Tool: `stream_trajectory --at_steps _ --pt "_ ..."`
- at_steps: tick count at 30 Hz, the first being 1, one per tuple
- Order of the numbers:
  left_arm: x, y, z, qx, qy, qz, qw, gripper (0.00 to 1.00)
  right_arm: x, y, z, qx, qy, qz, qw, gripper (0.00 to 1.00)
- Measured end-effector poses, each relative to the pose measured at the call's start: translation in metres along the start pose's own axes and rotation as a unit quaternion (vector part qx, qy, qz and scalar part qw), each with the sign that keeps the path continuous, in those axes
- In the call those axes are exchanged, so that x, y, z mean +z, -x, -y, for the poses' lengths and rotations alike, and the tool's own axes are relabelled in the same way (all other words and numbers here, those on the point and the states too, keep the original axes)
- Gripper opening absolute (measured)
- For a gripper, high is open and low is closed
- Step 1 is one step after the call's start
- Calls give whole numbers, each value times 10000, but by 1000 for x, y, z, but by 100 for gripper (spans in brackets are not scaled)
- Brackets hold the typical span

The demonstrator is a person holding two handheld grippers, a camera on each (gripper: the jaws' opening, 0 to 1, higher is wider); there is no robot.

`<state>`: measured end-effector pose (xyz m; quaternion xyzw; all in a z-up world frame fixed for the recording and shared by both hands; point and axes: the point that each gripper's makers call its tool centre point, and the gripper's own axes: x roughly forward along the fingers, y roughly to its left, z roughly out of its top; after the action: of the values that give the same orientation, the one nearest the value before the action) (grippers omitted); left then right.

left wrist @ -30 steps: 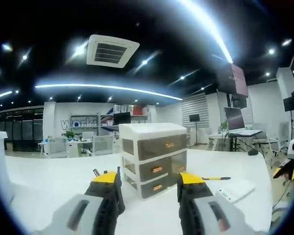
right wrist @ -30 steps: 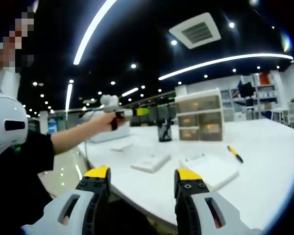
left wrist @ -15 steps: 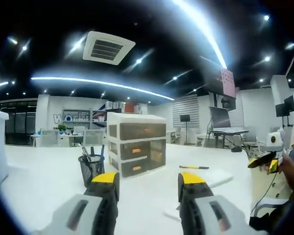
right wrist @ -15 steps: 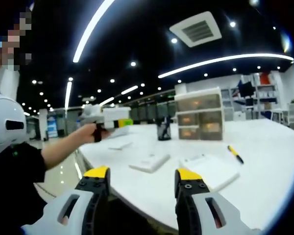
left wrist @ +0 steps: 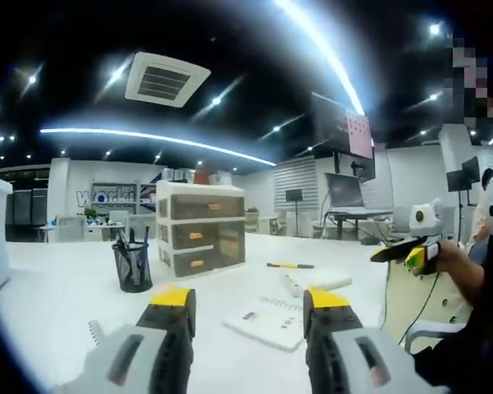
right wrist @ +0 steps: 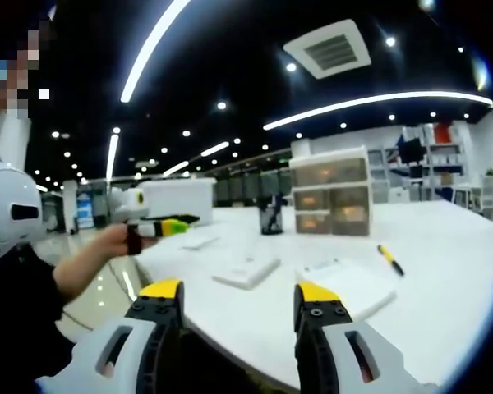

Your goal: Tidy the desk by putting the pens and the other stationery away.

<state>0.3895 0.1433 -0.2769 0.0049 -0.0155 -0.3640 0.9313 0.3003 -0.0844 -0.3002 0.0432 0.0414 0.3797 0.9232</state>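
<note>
A white drawer unit point(left wrist: 199, 227) with brown-tinted drawer fronts stands on the white desk point(left wrist: 57, 295). Beside it is a black mesh pen holder point(left wrist: 132, 264) with pens in it. A yellow-and-black pen point(left wrist: 289, 265) lies on a white pad point(left wrist: 316, 281), and a spiral notebook point(left wrist: 271, 320) lies nearer. My left gripper point(left wrist: 246, 316) is open over the desk's near part, holding nothing. My right gripper point(right wrist: 238, 305) is open off the desk's edge, facing the drawer unit point(right wrist: 329, 201), pen holder point(right wrist: 271, 219), pen point(right wrist: 386, 258) and notebook point(right wrist: 246, 271).
A hand holds the right gripper point(left wrist: 407, 250) off the desk's right side. In the right gripper view the left gripper point(right wrist: 148, 223) sits in a hand at the left. A small spiral-bound item point(left wrist: 94, 332) lies near the left jaw. Office desks and monitors fill the background.
The left gripper has drawn back from the drawer unit and swung, bringing the pen holder, notebook and pad into its view. In the right gripper view it sank to the left. The right gripper barely moved.
</note>
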Motion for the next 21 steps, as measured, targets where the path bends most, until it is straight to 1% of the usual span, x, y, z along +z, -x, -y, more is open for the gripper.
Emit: stream_trajectory --at_steps 3,7,10,11,13,21 --pt "-7 10 8 -9 -52 -63 10000 53 0 1 2 -21 -16 17 10000 51" --pt "-15 22 13 54 -72 -148 9998 53 -2 2 4 -45 -50 5 10000 51" --pt "-16 35 16 158 -61 -91 9998 53 -3 3 6 -67 -68 -6 10000 51" --pt "-16 36 17 164 -59 -74 9998 54 -3 3 6 -69 -67 -7 10000 51" --pt "-16 46 23 165 -21 4 9999 54 -3 4 7 -88 -49 -22 9999 51" --pt "-26 65 34 132 24 -103 9999 55 0 7 10 -153 -1 -39 9999 51"
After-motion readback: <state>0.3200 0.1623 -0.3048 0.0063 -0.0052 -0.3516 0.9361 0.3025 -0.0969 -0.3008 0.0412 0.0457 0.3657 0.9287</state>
